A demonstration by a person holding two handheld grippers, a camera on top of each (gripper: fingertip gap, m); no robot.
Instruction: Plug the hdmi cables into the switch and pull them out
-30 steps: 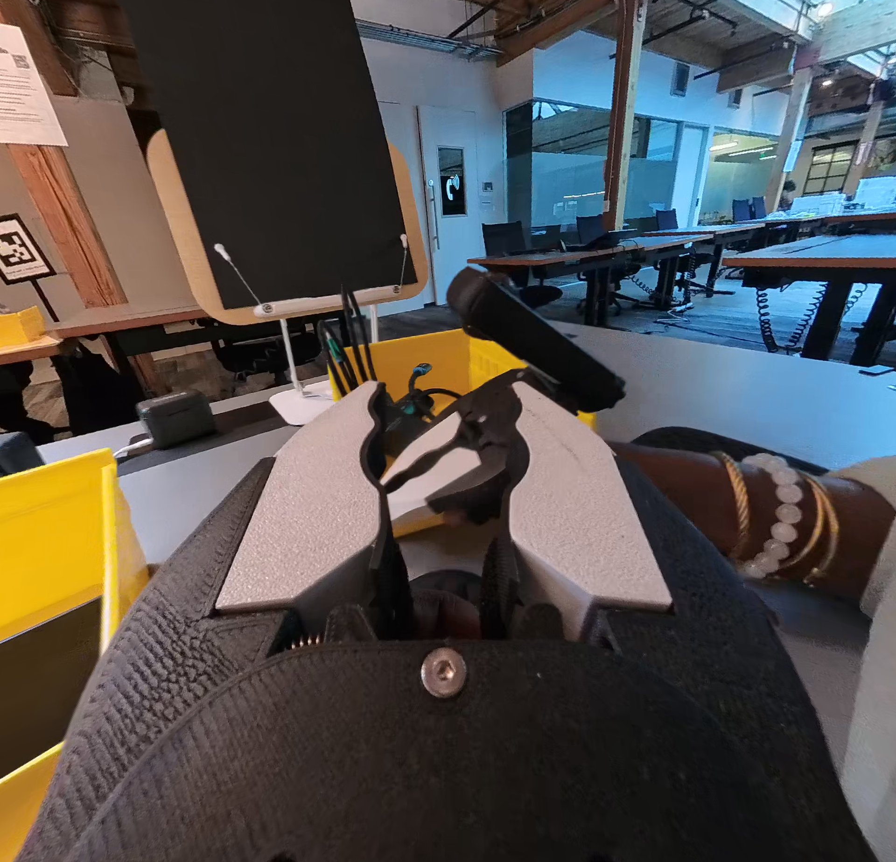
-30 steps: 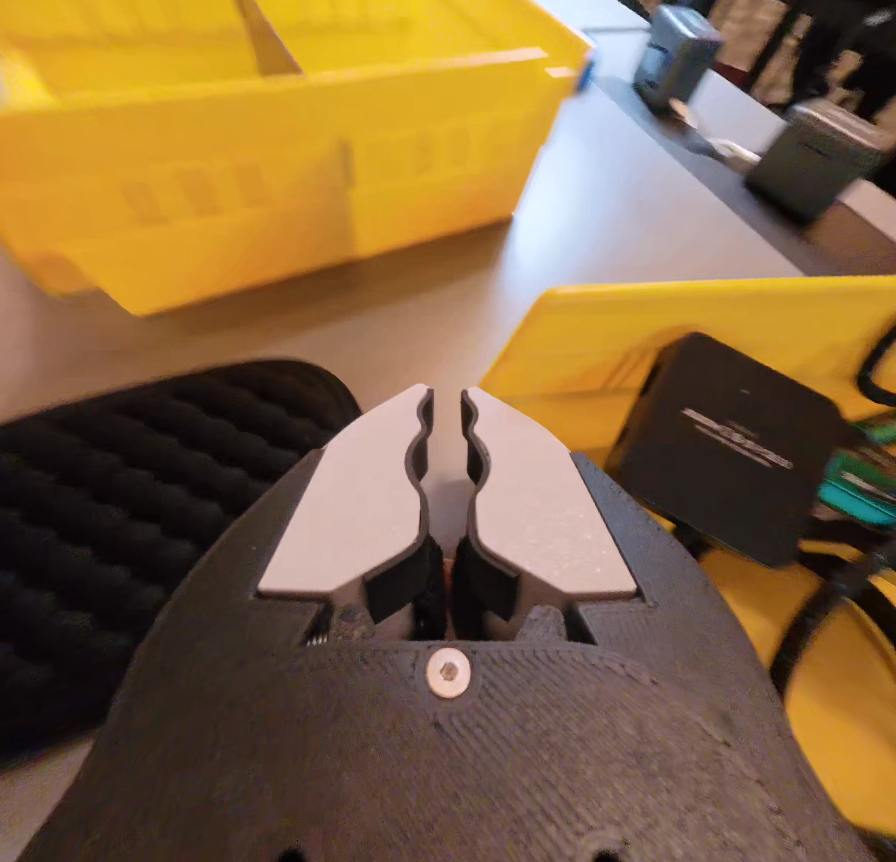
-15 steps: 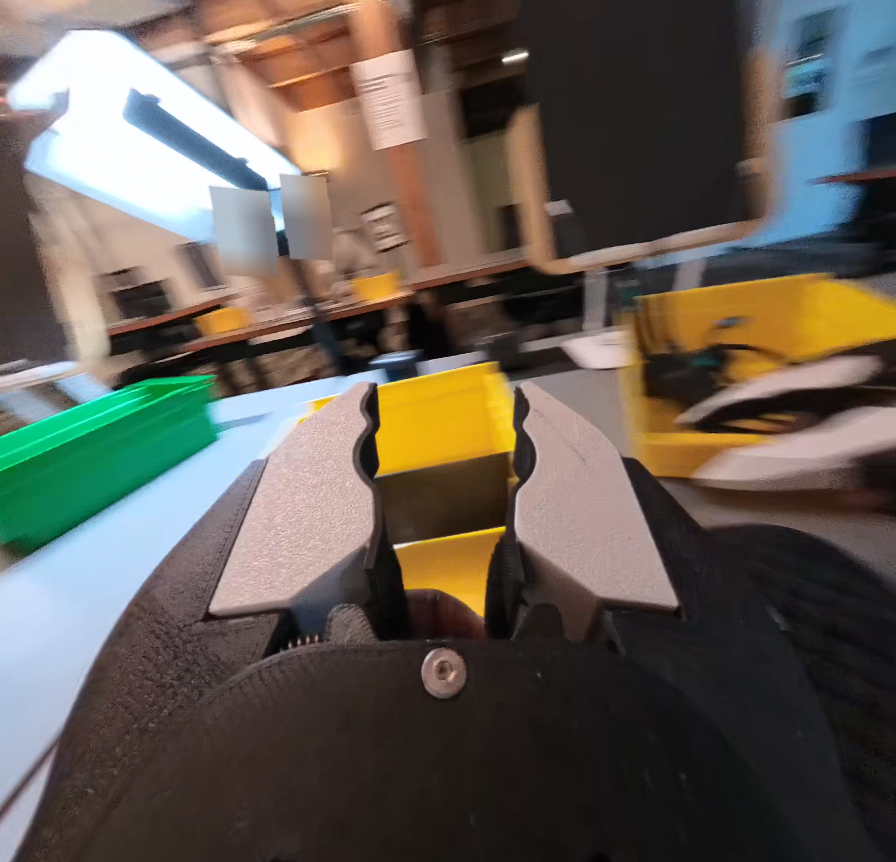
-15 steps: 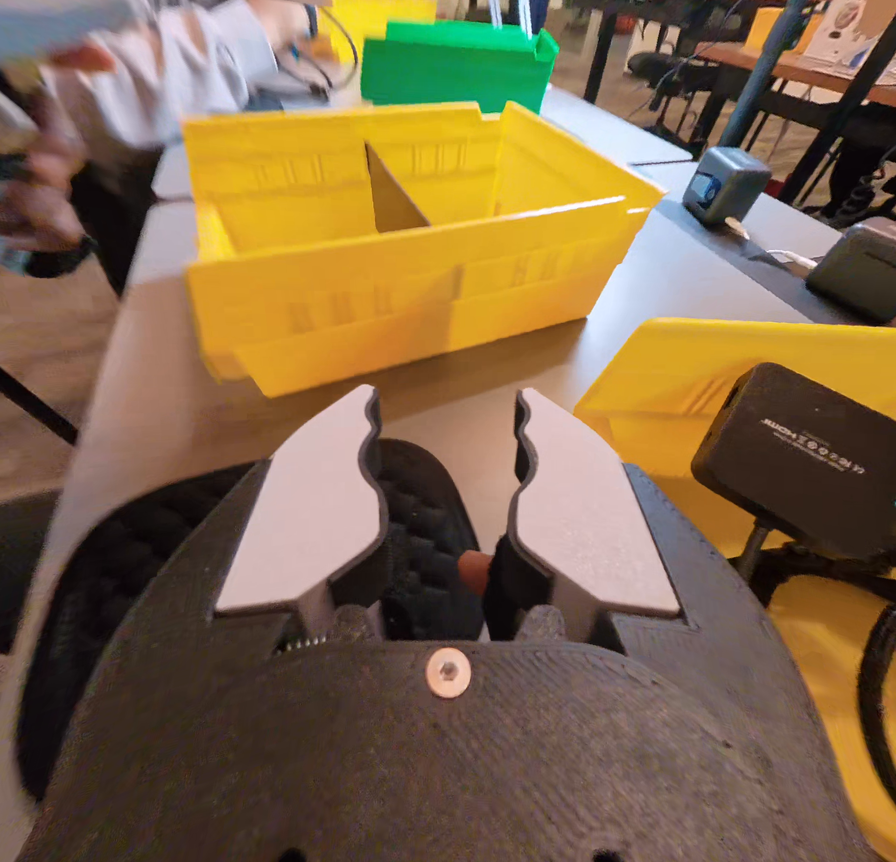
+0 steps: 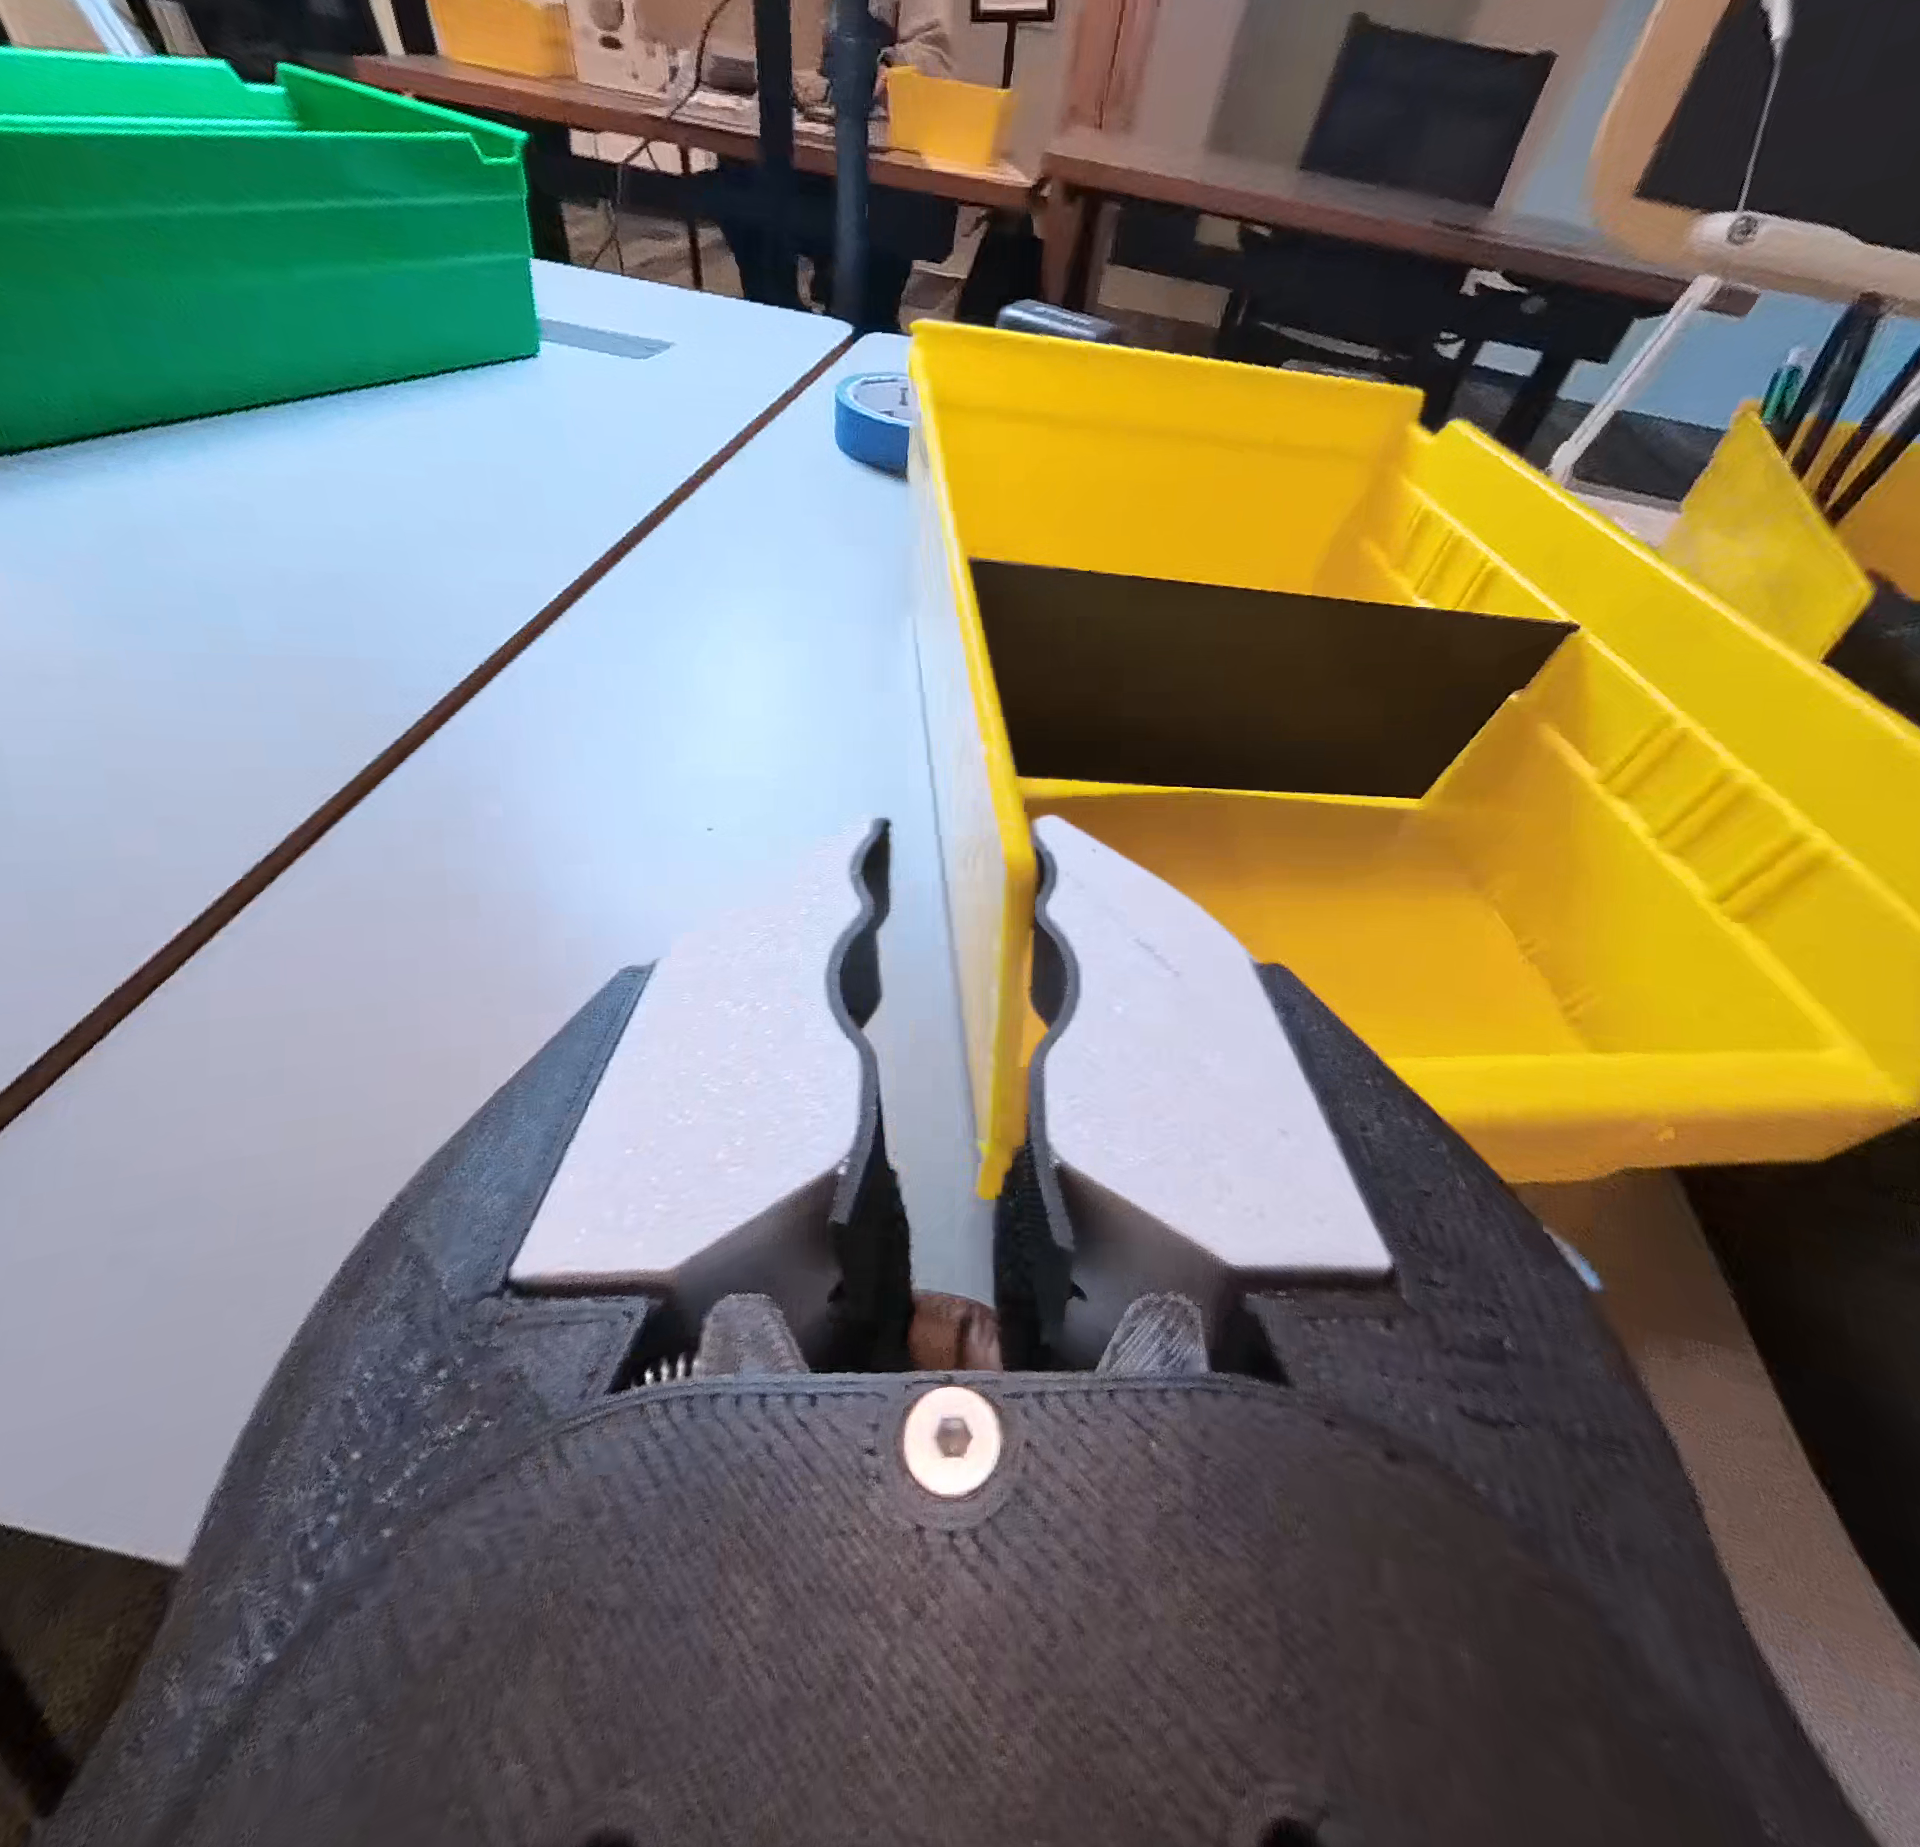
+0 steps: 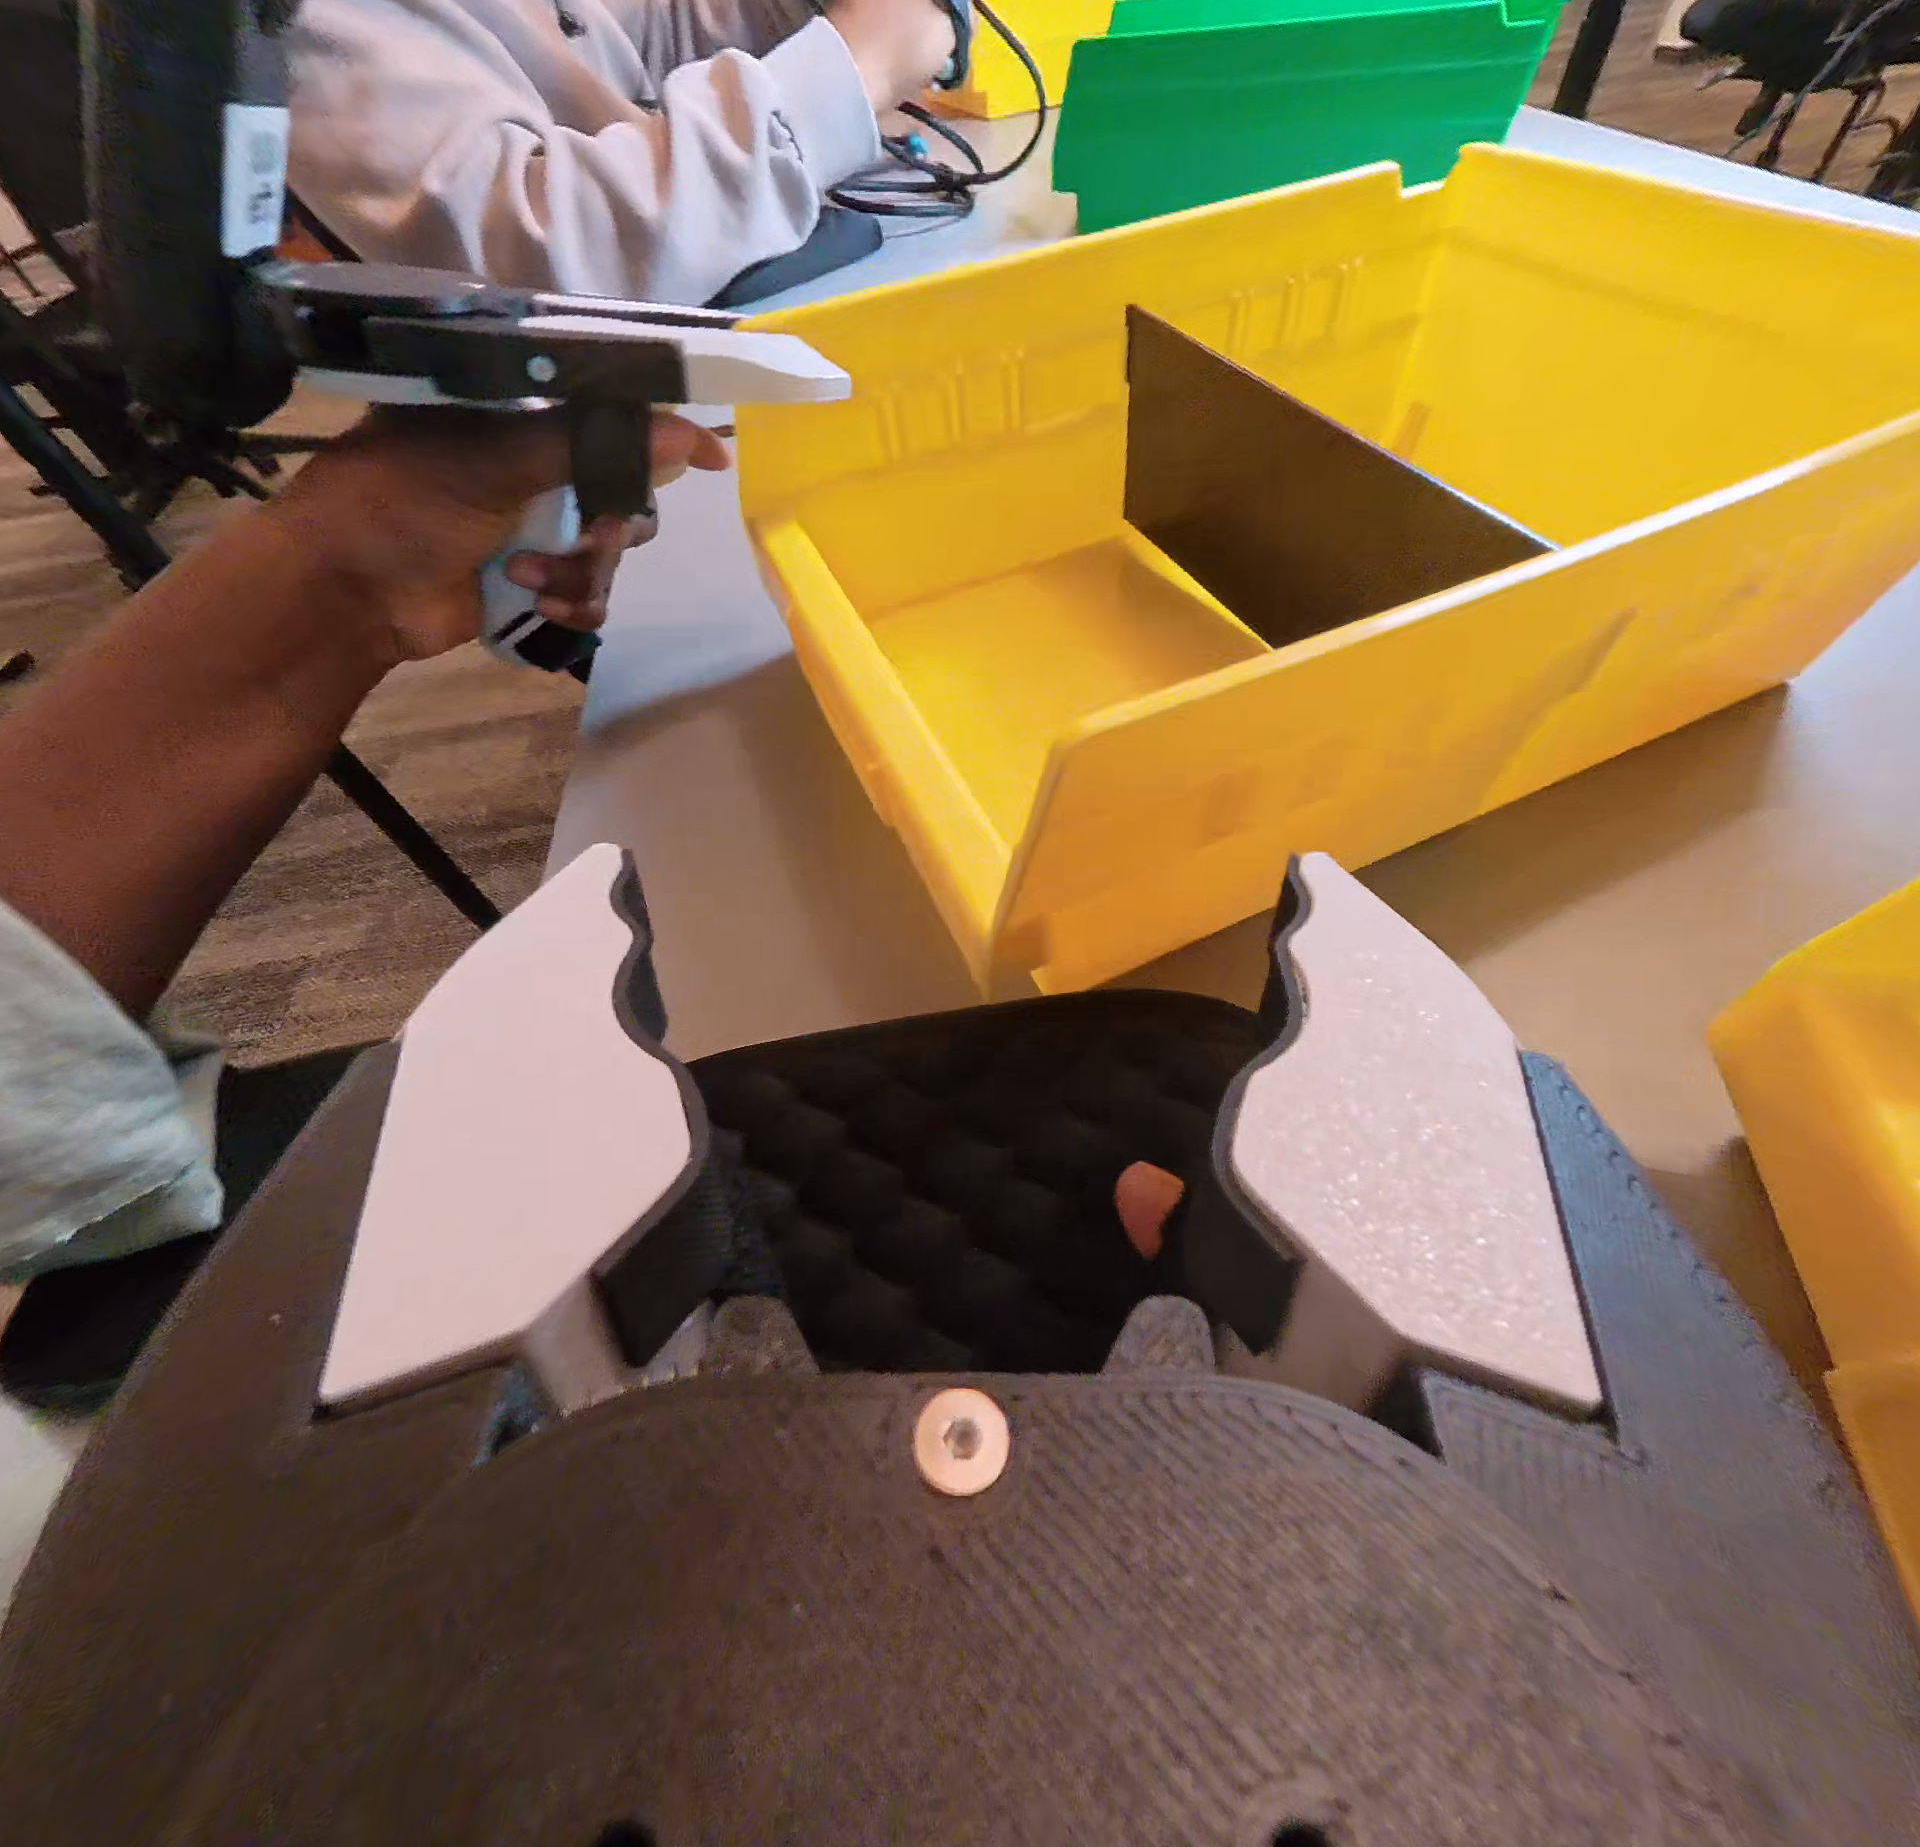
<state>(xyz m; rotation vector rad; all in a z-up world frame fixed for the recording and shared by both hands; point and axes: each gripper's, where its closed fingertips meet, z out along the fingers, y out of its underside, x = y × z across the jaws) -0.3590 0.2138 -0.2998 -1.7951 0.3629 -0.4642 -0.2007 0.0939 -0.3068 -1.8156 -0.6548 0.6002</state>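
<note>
Left gripper (image 5: 956,862) at yellow bin (image 5: 1351,914) wall; no cable or switch in view.

Left jaws narrow, straddling the bin's near wall; contact cannot be confirmed. Bin compartments either side of black divider (image 5: 1226,685) empty. Right gripper (image 6: 956,924) jaws wide, empty, above black mat (image 6: 935,1122). Judged: between plugging steps; next move must first locate the cables.

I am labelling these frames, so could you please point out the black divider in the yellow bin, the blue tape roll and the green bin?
black divider (image 5: 1226,696), left wrist view, middle of its face.
blue tape roll (image 5: 871,426), left wrist view, its side.
green bin (image 5: 260,270), left wrist view, front wall.
</note>
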